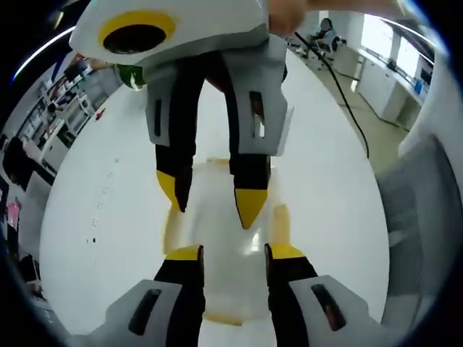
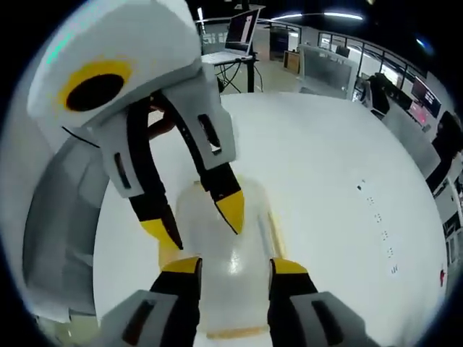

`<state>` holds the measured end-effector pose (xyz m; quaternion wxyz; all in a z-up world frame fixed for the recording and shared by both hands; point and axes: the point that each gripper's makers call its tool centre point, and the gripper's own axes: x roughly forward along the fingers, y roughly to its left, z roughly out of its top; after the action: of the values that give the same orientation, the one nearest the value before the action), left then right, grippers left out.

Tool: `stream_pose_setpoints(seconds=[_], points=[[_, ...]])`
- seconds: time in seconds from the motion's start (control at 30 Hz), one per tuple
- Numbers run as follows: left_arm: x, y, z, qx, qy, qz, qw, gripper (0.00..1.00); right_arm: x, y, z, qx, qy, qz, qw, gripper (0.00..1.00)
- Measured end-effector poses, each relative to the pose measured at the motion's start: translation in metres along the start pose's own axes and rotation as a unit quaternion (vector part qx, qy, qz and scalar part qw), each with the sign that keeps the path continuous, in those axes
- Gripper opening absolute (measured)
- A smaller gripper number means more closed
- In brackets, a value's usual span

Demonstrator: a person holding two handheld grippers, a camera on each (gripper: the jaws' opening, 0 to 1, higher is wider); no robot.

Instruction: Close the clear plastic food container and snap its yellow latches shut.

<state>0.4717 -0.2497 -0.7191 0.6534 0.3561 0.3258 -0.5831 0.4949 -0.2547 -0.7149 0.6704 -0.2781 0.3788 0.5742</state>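
The clear plastic container [image 1: 221, 231] lies on the white table [image 1: 108, 202] with its lid on top. Yellow latches [image 1: 280, 221] show along its edges; whether they are snapped down I cannot tell. My left gripper [image 1: 235, 253] is open, its yellow-tipped jaws just above the container's near end. My right gripper [image 1: 212, 199] reaches in from the opposite side, open, tips over the far half of the lid. In the right gripper view the container [image 2: 231, 271] sits between my right gripper's [image 2: 236, 266] open jaws, a yellow latch [image 2: 231, 333] at its near edge, and the left gripper [image 2: 197, 220] hangs over it.
A green object [image 1: 130, 76] stands at the table's far edge. A black cable [image 1: 340, 87] runs across the floor beyond. A grey chair [image 1: 419, 217] is beside the table. A laptop [image 2: 242, 29] sits on a stand behind the table, with office desks around.
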Motion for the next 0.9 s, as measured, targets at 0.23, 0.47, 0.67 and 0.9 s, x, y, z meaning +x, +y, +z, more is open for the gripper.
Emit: stream_pose_setpoints(seconds=[0.23, 0.47, 0.67, 0.9], points=[[0.003, -0.008, -0.001, -0.012, -0.016, -0.005, 0.9998, 0.32, 0.000, -0.006, 0.005, -0.004, -0.002, -0.004, 1.0000, 0.36], [0.002, -0.011, -0.002, -0.027, -0.015, -0.007, 0.9995, 0.31, 0.006, -0.011, 0.010, -0.003, 0.003, 0.001, 1.0000, 0.40], [0.004, -0.018, -0.002, -0.011, -0.014, -0.004, 0.9998, 0.37, 0.011, -0.018, 0.010, 0.012, 0.006, 0.009, 0.9999, 0.41], [0.005, -0.020, -0.002, 0.004, -0.013, 0.005, 0.9999, 0.41, 0.018, -0.019, 0.007, 0.013, 0.013, 0.019, 0.9996, 0.39]])
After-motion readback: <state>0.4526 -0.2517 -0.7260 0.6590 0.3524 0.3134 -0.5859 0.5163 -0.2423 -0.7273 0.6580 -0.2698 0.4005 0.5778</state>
